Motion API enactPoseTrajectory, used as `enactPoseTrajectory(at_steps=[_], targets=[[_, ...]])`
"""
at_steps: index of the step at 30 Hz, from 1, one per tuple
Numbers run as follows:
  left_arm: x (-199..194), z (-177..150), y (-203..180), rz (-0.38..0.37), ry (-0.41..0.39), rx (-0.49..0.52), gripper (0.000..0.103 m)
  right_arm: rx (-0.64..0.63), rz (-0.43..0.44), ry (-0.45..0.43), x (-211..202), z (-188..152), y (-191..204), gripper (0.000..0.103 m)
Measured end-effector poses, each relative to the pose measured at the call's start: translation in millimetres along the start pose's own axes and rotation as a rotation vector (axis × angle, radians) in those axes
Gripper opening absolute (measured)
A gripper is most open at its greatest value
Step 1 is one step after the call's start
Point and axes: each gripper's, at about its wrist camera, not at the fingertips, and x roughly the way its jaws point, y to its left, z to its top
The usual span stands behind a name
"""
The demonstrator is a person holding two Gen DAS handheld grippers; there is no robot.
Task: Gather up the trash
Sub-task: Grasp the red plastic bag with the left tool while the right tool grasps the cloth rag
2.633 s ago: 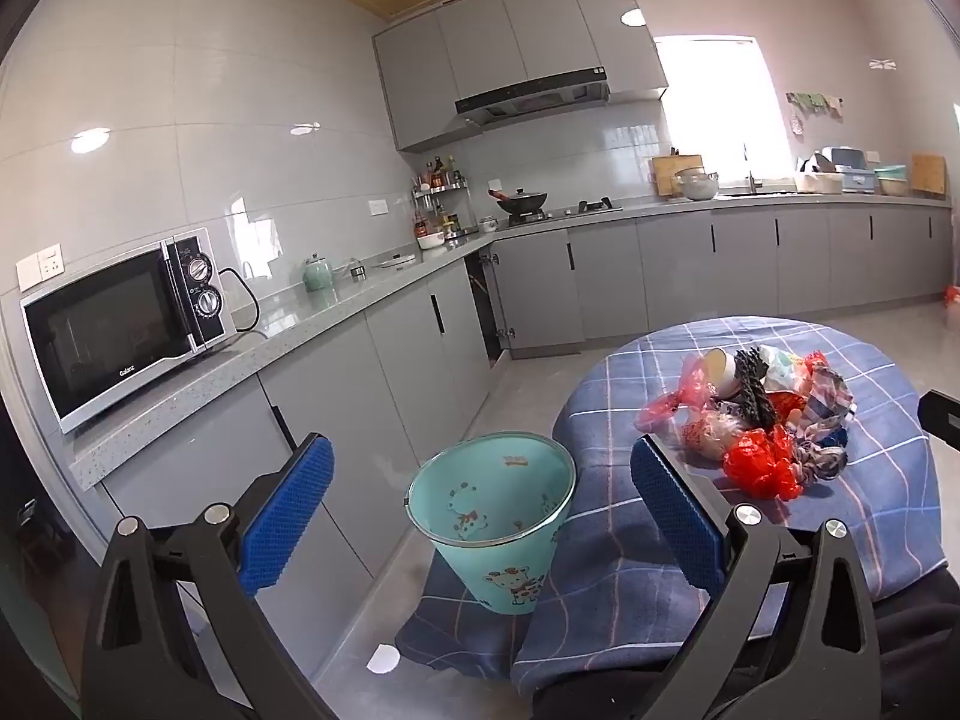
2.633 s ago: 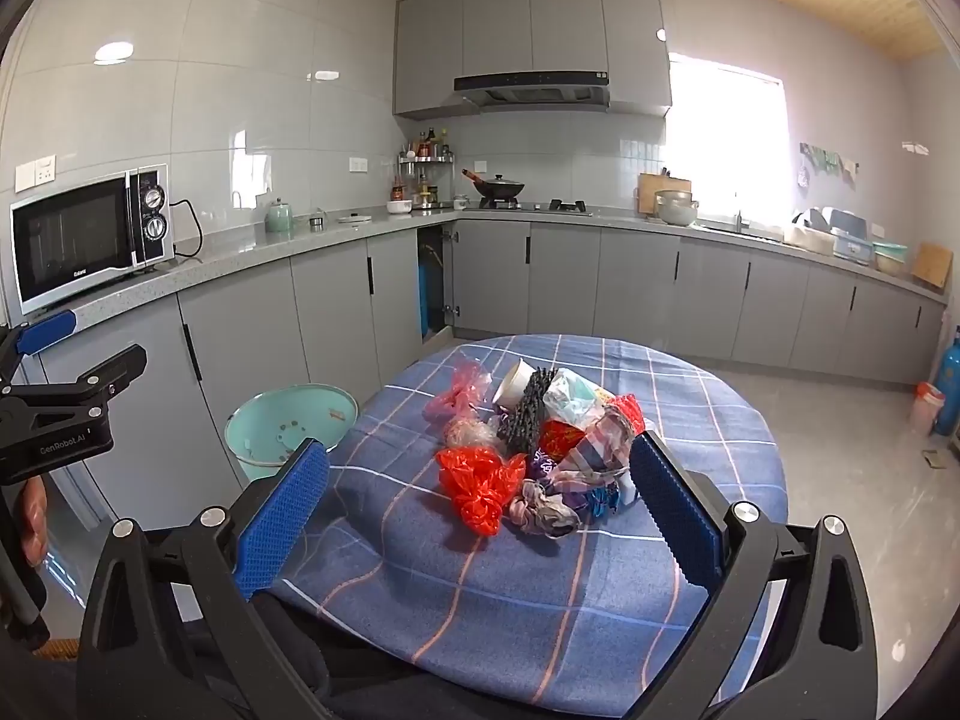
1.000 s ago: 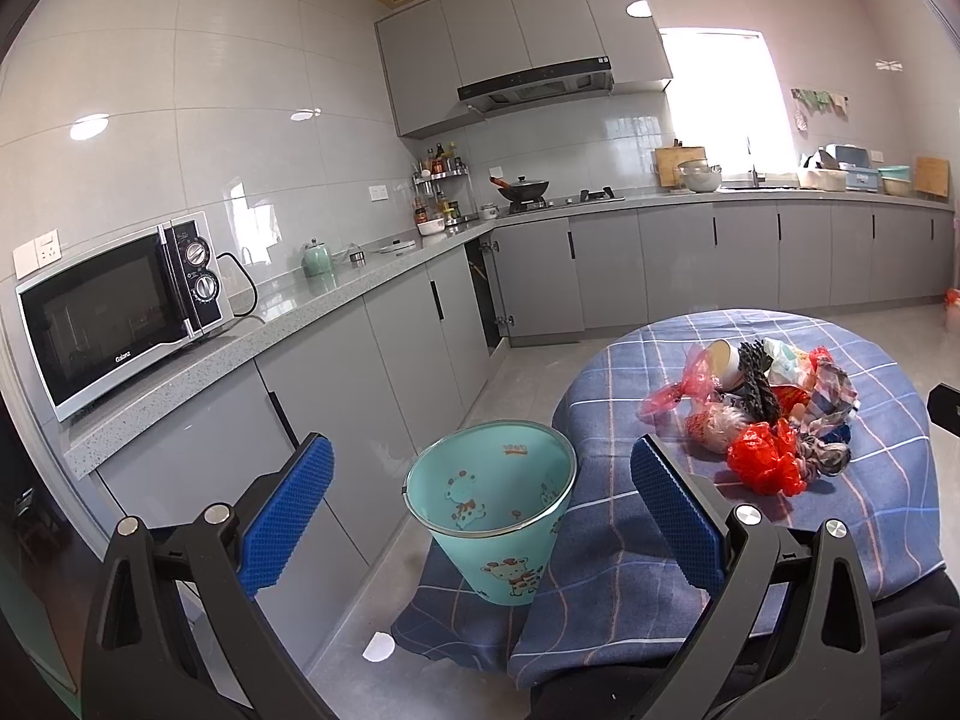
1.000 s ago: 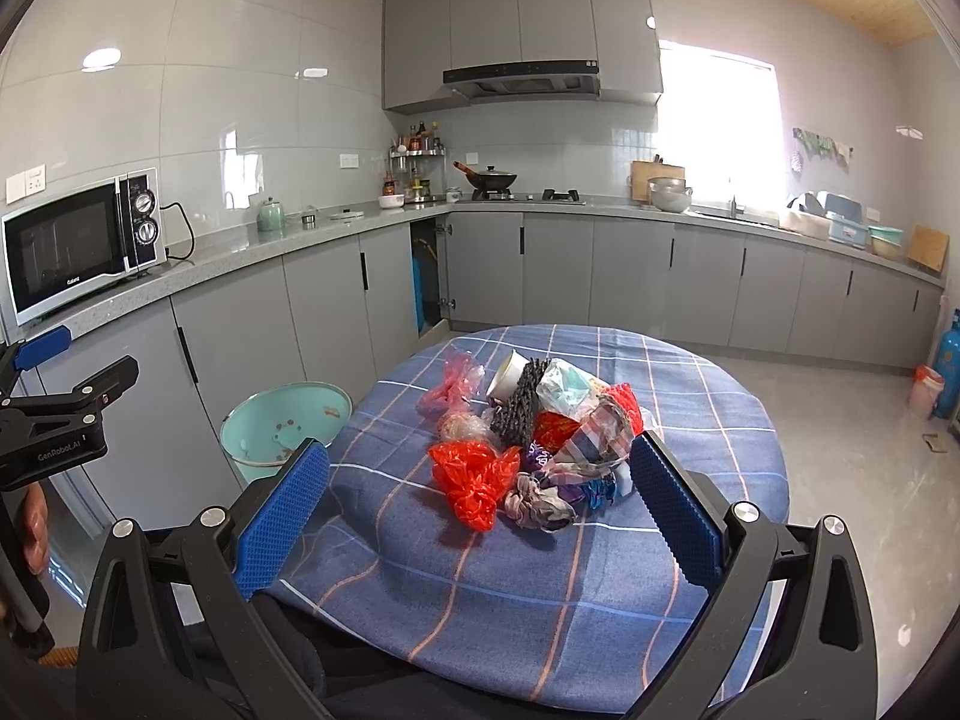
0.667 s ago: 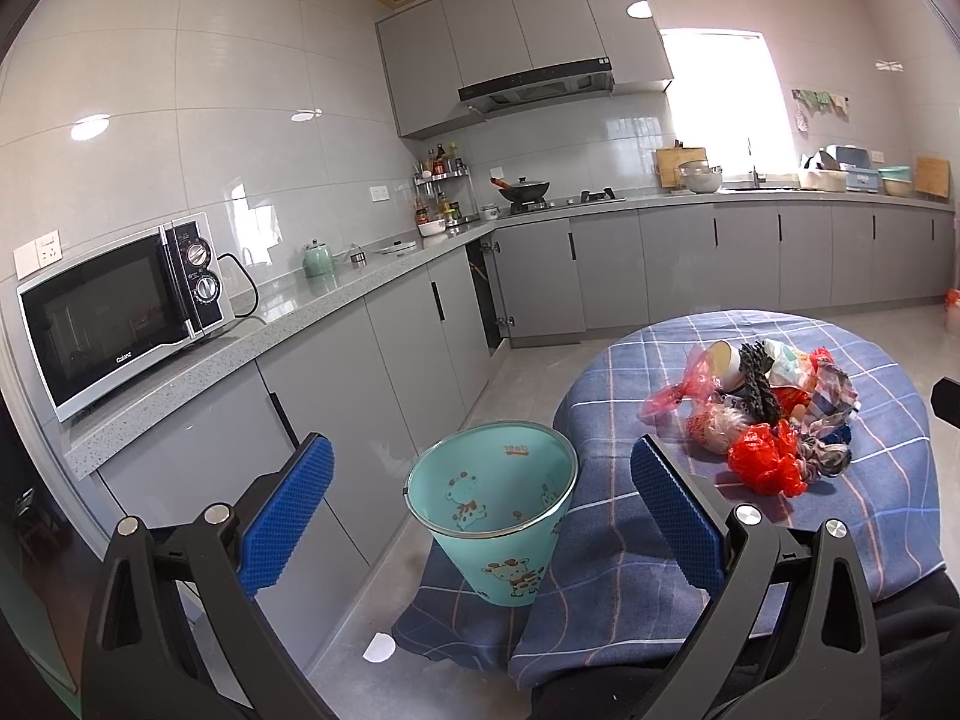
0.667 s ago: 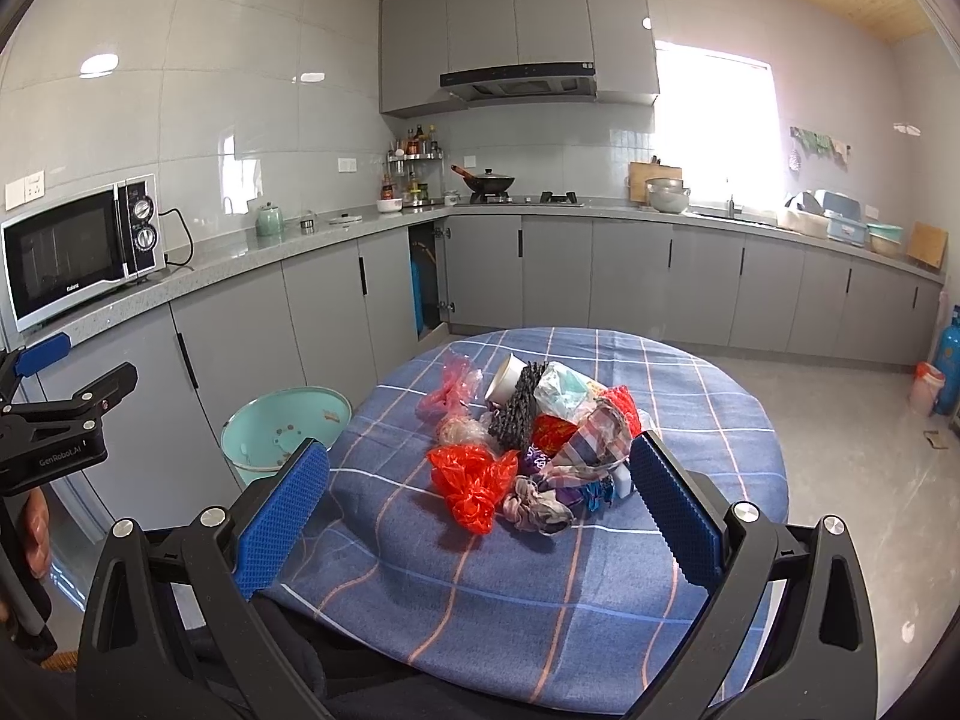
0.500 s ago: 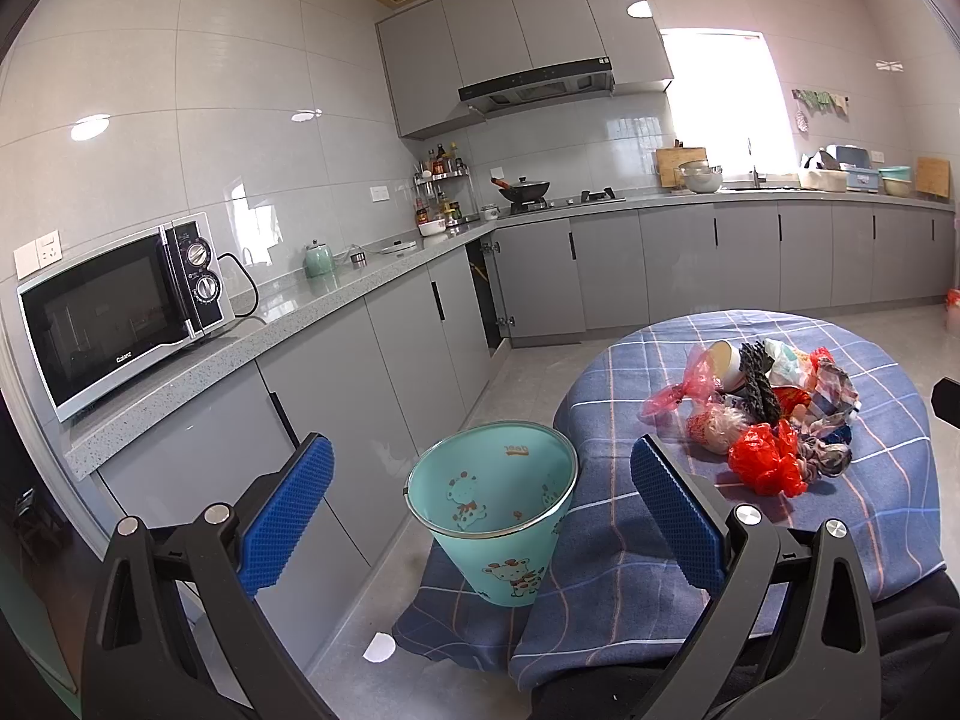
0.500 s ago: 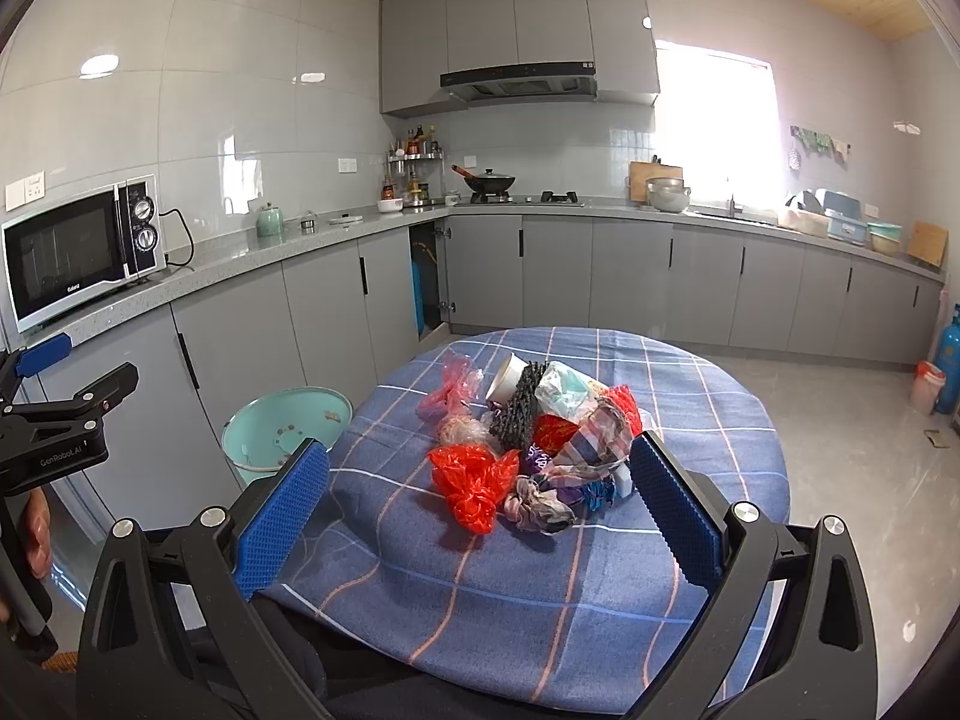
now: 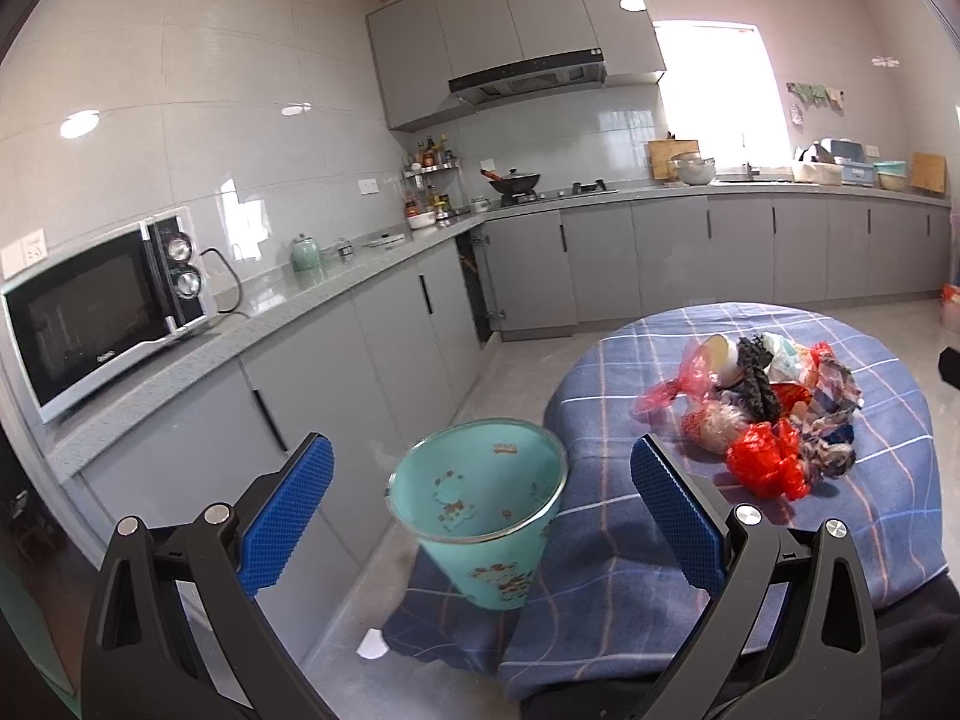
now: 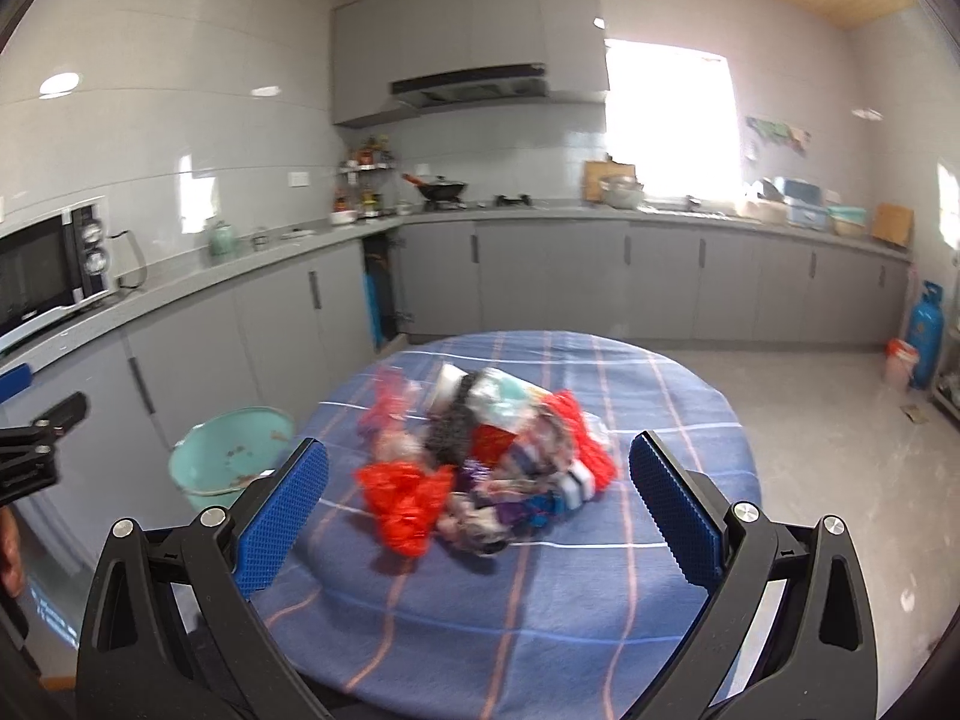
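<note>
Two black hand-held grippers with blue ribbed pads are seen, left gripper (image 9: 480, 498) and right gripper (image 10: 477, 495), both spread wide, nothing clamped. Mixed pile of crumpled plastic trash (image 10: 480, 456) is heaped mid-way on the round blue-checked tablecloth (image 10: 600, 588), at 12 o'clock of the right gripper. Empty teal cartoon-print bin (image 9: 486, 516) is placed beside the table edge, at 9 o'clock of the pile.
</note>
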Motion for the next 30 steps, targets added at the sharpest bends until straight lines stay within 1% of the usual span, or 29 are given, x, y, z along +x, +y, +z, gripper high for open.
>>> enactPoseTrajectory(at_steps=[2,4,6,8,10,15,21,25,30], targets=[[9.0,0.5,-9.5,-0.010,0.009,0.012,0.098,0.000,-0.042,0.013,14.5,-4.9,-9.1,0.099],[19.7,0.7,-23.1,-0.025,0.001,0.031,0.098,0.003,-0.074,0.027,29.0,-11.0,-17.8,0.099],[33.8,0.7,-37.6,-0.043,0.015,0.043,0.098,-0.003,-0.105,0.044,44.4,-18.0,-25.3,0.098],[46.6,-0.7,-52.7,-0.056,0.026,0.057,0.098,-0.002,-0.120,0.058,55.4,-24.0,-30.9,0.098],[59.3,-0.9,-69.5,-0.085,0.037,0.067,0.098,-0.006,-0.139,0.067,64.9,-30.2,-37.0,0.098],[79.7,1.6,-105.6,-0.125,0.045,0.079,0.098,0.001,-0.153,0.088,84.6,-43.2,-48.5,0.098],[106.1,-6.0,-150.8,-0.172,0.092,0.090,0.098,0.015,-0.169,0.114,102.3,-54.8,-59.1,0.098],[120.7,-13.7,-172.7,-0.194,0.132,0.101,0.098,0.036,-0.173,0.133,111.0,-61.6,-68.5,0.098],[130.8,-22.1,-190.6,-0.214,0.156,0.119,0.098,0.050,-0.176,0.145,116.7,-65.7,-75.2,0.098]])
